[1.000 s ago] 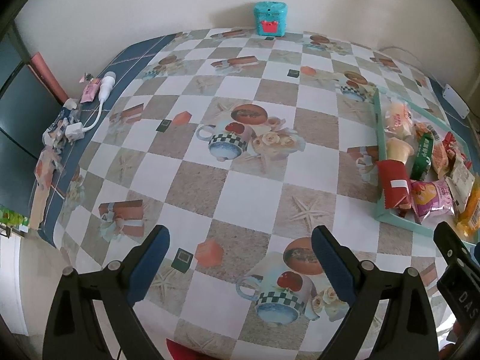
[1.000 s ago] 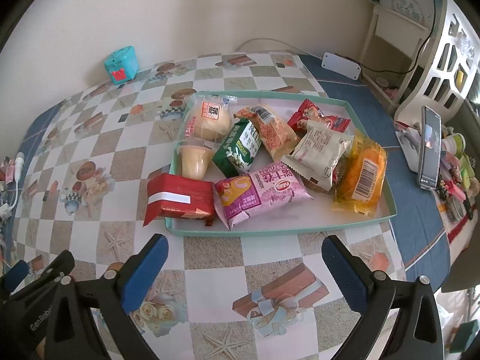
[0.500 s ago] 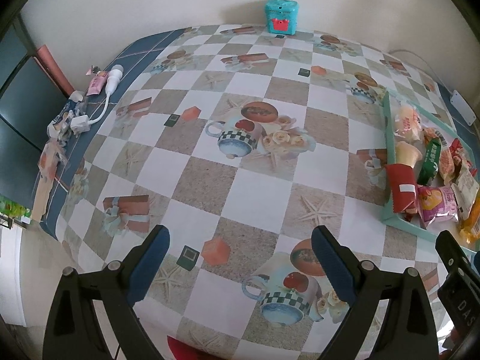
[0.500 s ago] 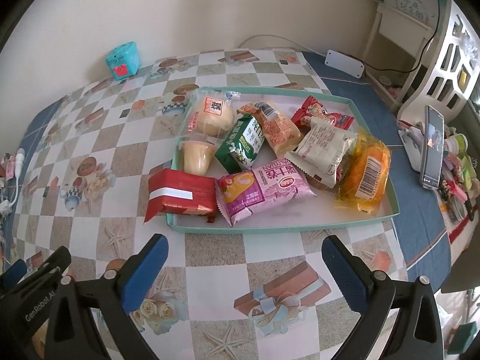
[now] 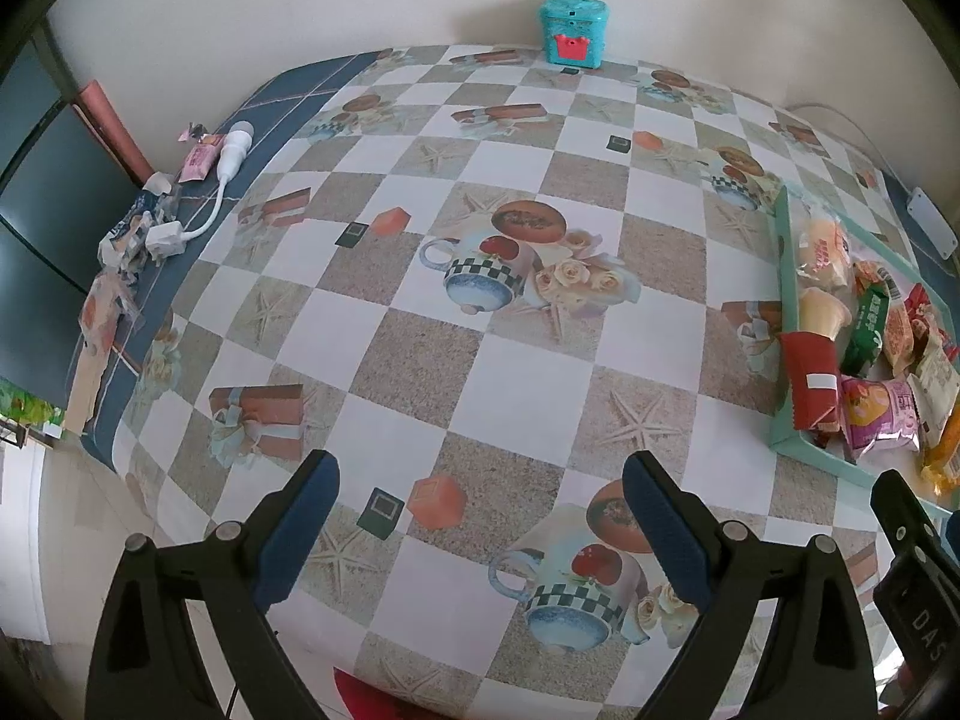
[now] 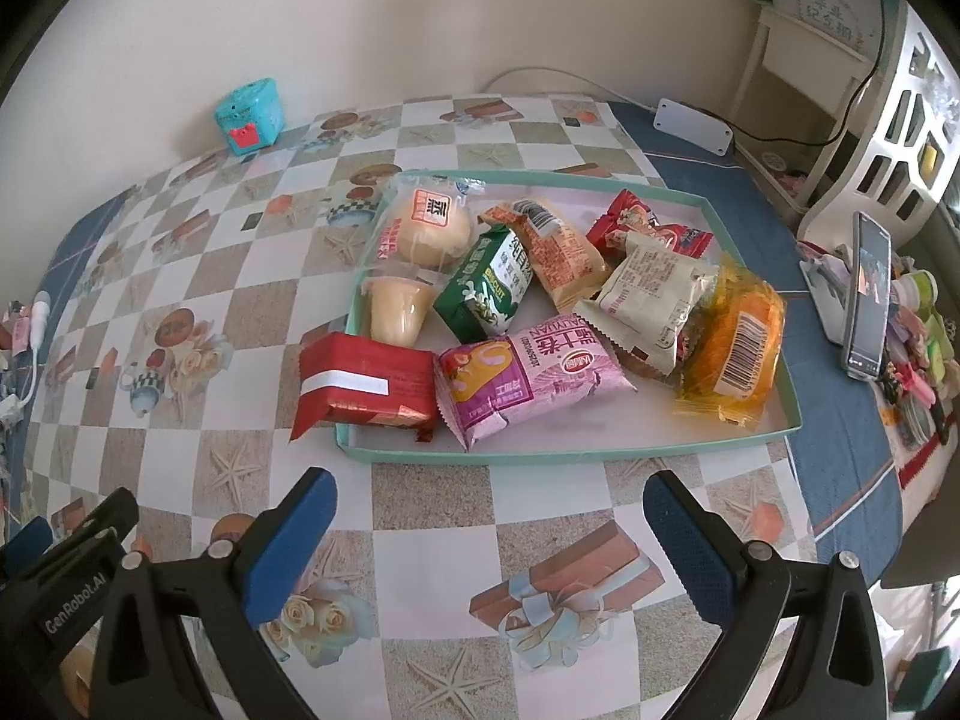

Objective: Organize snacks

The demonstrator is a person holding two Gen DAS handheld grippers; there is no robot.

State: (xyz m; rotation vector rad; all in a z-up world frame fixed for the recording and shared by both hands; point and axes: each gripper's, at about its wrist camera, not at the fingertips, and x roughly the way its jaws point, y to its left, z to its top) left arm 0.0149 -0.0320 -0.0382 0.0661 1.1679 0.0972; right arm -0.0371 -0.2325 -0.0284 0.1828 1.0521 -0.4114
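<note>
A teal tray [image 6: 576, 453] on the checked tablecloth holds several snacks: a red pack [image 6: 366, 387] hanging over its near left corner, a pink pack [image 6: 528, 375], an orange pack [image 6: 735, 342], a green carton [image 6: 486, 291], a jelly cup [image 6: 399, 312] and a bun [image 6: 429, 228]. My right gripper [image 6: 489, 531] is open and empty, just in front of the tray. My left gripper [image 5: 480, 516] is open and empty over the bare cloth, with the tray [image 5: 783, 324] to its right.
A teal toy box [image 5: 575, 30] stands at the far edge by the wall. A white charger and wrappers [image 5: 168, 228] lie at the table's left edge. A phone on a stand [image 6: 867, 294] and small clutter sit right of the tray. A white power strip [image 6: 693, 126] lies behind it.
Both grippers have drawn back and up a little, so the table and tray look slightly farther away. Both stay open. Nothing on the table has moved.
</note>
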